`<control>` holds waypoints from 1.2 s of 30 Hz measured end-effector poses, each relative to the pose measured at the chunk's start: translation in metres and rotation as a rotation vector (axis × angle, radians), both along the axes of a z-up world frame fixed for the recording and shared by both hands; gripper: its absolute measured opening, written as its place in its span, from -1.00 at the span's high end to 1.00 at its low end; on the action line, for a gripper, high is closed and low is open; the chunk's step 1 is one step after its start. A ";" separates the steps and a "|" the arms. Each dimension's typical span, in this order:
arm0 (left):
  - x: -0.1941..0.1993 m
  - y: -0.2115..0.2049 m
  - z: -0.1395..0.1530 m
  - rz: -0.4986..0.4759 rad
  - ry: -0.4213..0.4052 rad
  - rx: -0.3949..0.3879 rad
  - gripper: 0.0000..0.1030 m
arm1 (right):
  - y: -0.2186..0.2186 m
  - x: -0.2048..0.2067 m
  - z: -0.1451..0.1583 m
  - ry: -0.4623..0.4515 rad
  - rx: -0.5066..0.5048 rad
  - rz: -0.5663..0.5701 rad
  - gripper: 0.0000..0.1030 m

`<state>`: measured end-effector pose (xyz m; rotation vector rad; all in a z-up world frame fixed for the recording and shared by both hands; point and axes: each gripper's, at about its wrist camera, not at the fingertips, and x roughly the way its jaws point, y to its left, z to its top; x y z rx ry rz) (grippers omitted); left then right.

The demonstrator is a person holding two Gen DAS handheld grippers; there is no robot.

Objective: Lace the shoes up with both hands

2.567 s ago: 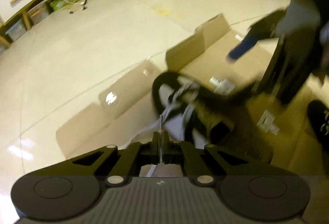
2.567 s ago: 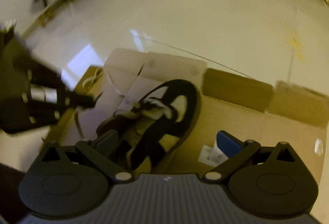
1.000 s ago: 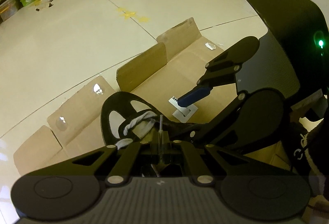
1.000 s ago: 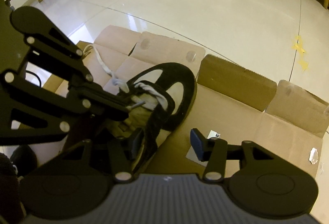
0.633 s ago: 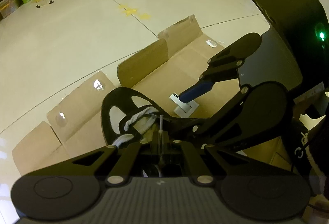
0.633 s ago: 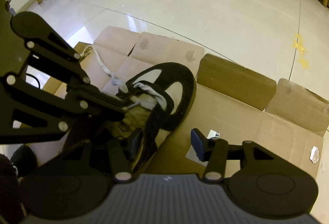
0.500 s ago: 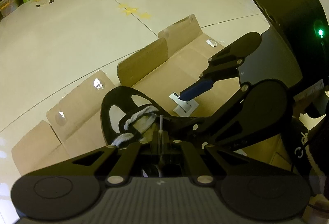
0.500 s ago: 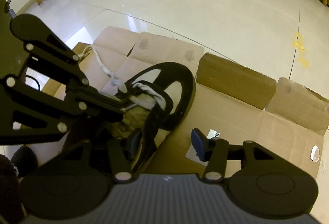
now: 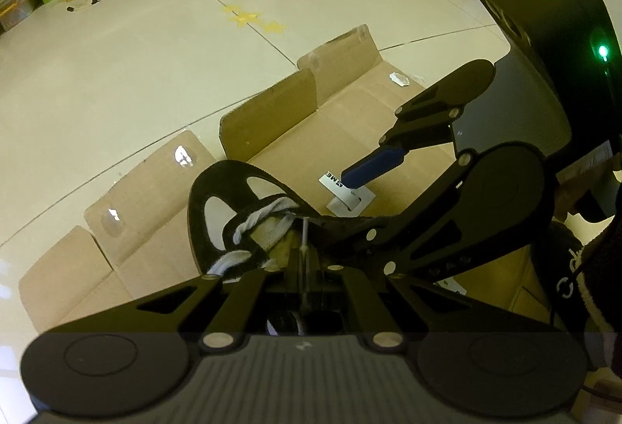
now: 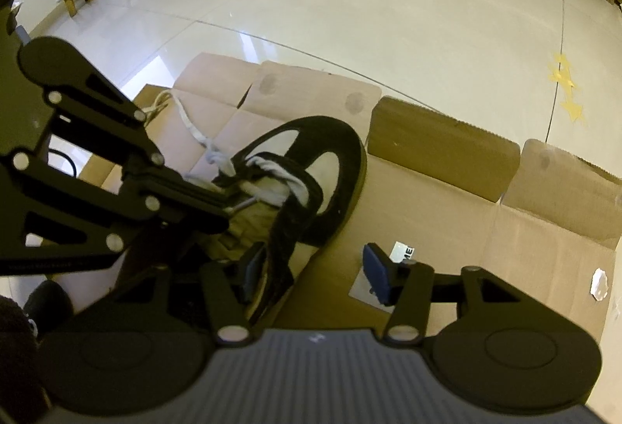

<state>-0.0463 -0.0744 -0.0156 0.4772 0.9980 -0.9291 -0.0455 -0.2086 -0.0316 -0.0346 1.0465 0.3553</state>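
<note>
Left gripper (image 9: 304, 260): clenched on white lace tip (image 9: 305, 229) above black shoe (image 10: 334, 167). Right gripper (image 10: 317, 268): released, straddling shoe's side.

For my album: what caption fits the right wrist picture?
Left gripper pinches a lace tip over the shoe.

both wrist views angled down, close, sharing shoe (image 9: 233, 214) on cardboard (image 10: 447, 249)

Black shoe (image 10: 334, 167) on flattened cardboard (image 10: 505, 249), white lace (image 10: 194, 130) trailing left.
</note>
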 end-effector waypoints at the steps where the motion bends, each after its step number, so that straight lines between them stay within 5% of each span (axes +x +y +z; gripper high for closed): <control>1: 0.000 0.000 0.000 0.000 0.001 0.000 0.99 | -0.001 0.001 0.000 0.004 0.006 -0.004 -0.08; 26: 0.001 0.001 -0.002 -0.002 0.005 -0.001 0.99 | -0.006 0.004 -0.005 0.032 0.049 -0.027 -0.04; 36: 0.002 0.005 -0.004 0.001 0.011 -0.021 0.99 | -0.034 0.008 -0.017 0.127 0.295 -0.112 0.24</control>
